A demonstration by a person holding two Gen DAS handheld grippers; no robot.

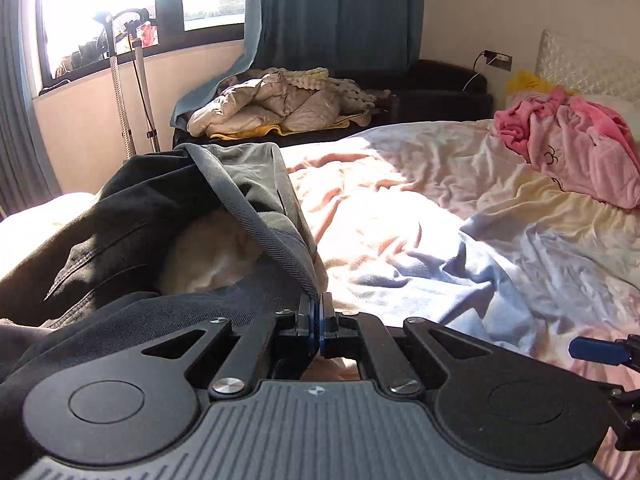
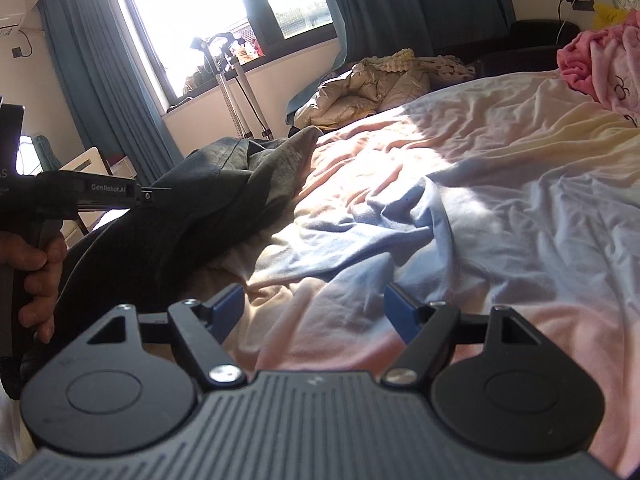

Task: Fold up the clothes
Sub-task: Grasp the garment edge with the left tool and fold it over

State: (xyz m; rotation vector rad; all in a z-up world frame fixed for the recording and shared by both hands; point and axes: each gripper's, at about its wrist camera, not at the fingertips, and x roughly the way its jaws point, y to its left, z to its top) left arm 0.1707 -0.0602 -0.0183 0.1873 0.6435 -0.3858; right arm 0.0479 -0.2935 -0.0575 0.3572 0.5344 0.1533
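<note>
The dark garment [image 1: 132, 216] is cut off by the left edge in the left wrist view, and the part of the bed [image 1: 420, 208] beneath it is hidden. Only a blue fingertip of the right tool [image 1: 600, 350] is seen there at the right edge. The pink clothes [image 2: 608, 64] are cropped in the right wrist view, and what lies beyond the window [image 2: 192, 4] is washed out by glare.

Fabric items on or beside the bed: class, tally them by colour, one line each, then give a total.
Dark grey: 1, the dark garment, pinched by the left gripper
Pink: 1, the pink plush garment
Beige: 1, the puffy quilt on the dark sofa
Total: 3
</note>
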